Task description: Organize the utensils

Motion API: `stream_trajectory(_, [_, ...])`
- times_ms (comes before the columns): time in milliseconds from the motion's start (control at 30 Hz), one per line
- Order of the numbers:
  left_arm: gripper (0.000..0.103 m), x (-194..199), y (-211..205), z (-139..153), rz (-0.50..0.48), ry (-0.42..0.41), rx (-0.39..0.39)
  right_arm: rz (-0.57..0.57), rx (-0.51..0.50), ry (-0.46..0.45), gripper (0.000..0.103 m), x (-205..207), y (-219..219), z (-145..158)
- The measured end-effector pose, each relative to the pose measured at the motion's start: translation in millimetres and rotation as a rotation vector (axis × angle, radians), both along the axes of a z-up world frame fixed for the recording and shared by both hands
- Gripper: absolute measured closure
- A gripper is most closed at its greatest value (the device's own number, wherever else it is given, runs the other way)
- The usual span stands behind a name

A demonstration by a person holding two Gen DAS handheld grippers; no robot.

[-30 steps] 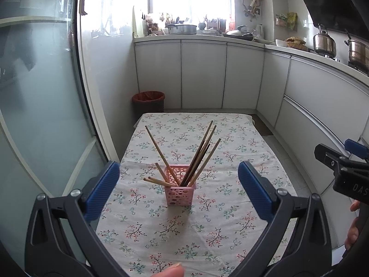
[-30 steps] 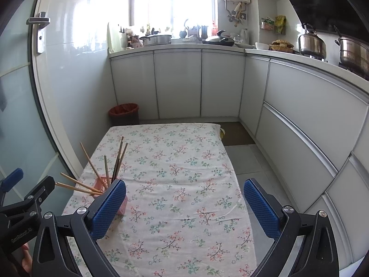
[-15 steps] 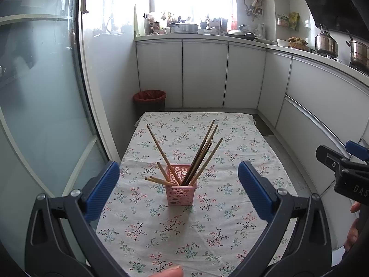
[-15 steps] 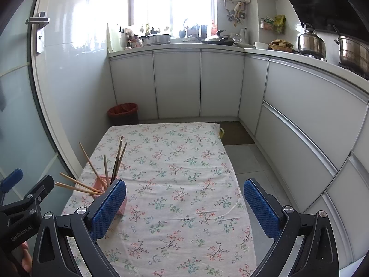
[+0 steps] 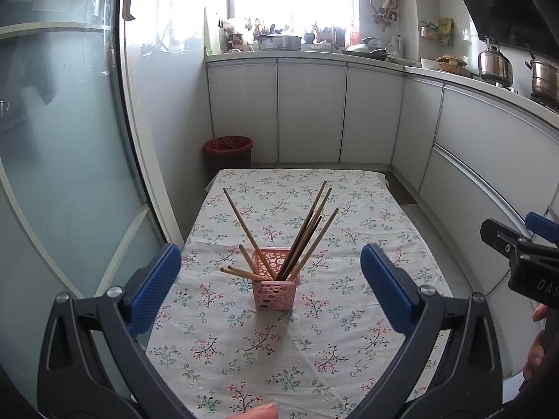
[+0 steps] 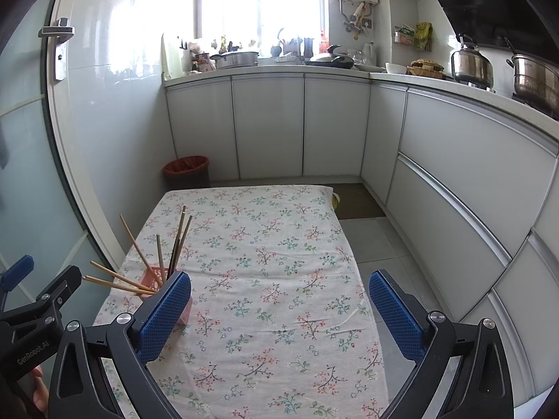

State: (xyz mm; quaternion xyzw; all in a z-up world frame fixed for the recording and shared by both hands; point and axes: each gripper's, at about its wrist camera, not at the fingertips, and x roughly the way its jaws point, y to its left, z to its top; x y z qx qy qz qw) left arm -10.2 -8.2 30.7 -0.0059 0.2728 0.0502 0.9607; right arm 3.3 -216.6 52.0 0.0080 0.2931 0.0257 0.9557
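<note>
The left gripper [image 5: 270,288], with ribbed blue pads on black plastic arms, has its jaws spread wide and holds nothing; between its fingers, farther off on the table, stands the small pink perforated plastic basket [image 5: 276,288]. The basket is upright on the white floral tablecloth [image 5: 244,345] and holds a bunch of wooden chopsticks [image 5: 304,237], most leaning up and outward in a fan, with two pale ones lying low over its left rim and sticking out sideways. The right gripper [image 6: 279,310], of the same blue-padded make, is likewise spread wide and empty, held above the cloth with the basket just behind its left pad, well toward the table's left edge. In the left wrist view the right gripper's black body shows at the right margin, with a person's fingers [image 5: 534,345] beneath it. Beyond the table's far end a red-lined waste bin [image 5: 229,148] sits on the floor against white kitchen cabinets [image 5: 311,111], and steel pots [image 6: 471,64] stand on the counter to the right.
</note>
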Motion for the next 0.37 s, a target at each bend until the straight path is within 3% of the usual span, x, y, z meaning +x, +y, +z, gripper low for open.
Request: stream_trajectory(367, [0.001,0.2,-1.6,-1.4,0.000,0.004,-0.001,-0.001,0.001,0.003,0.000,0.4,-0.4,-0.9])
